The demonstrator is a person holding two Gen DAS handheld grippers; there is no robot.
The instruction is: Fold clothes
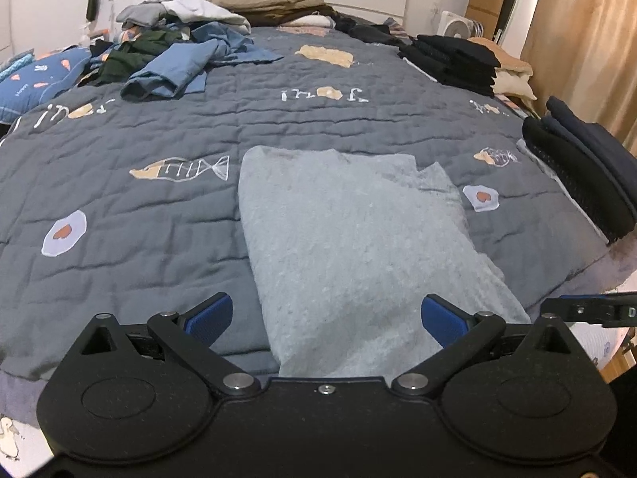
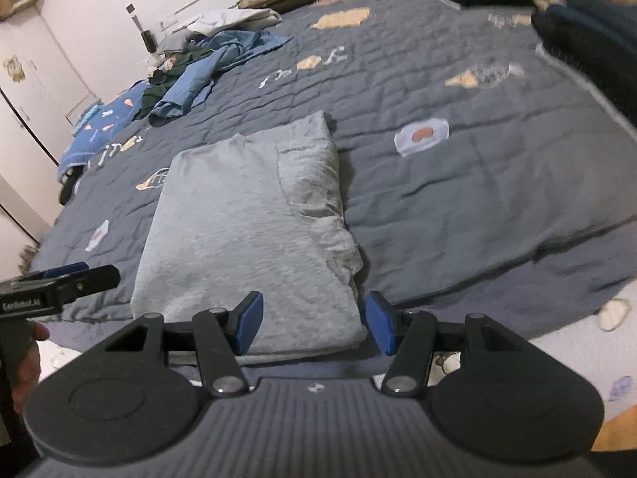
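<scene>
**Grey garment folded at near edge of bed, both hand-held grippers empty**

Folded grey garment (image 1: 350, 239) lies flat on the grey quilted bedspread (image 1: 159, 207), close to the near edge of the bed. Rough rectangle; the right side shows a doubled, rumpled layer (clearest in the right wrist view (image 2: 254, 231)).

Left hand-held gripper (image 1: 325, 318): jaws wide apart, blue pads either side of the garment's near end, nothing pinched between them. Whether the pads brush the cloth, cannot tell.

Right hand-held gripper (image 2: 314, 324): jaws apart, straddling the garment's near right corner, pads not pressing on it. Its tip also shows at the right edge of the left wrist view.

A hand (image 2: 28, 358) shows at lower left of the right wrist view, on the left tool's handle.

Elsewhere on the bed:
- Loose heap of unfolded clothes (image 1: 175, 55) at far left, a blue shirt uppermost, dark green beneath.
- Black folded stack (image 1: 454, 63) at far right, beige items beside it.
- Dark navy and black folded pile (image 1: 585, 171) at the right edge.
- Khaki fabric (image 1: 270, 0) by the headboard.
- Blue patterned pillow (image 1: 43, 75) at far left.
</scene>
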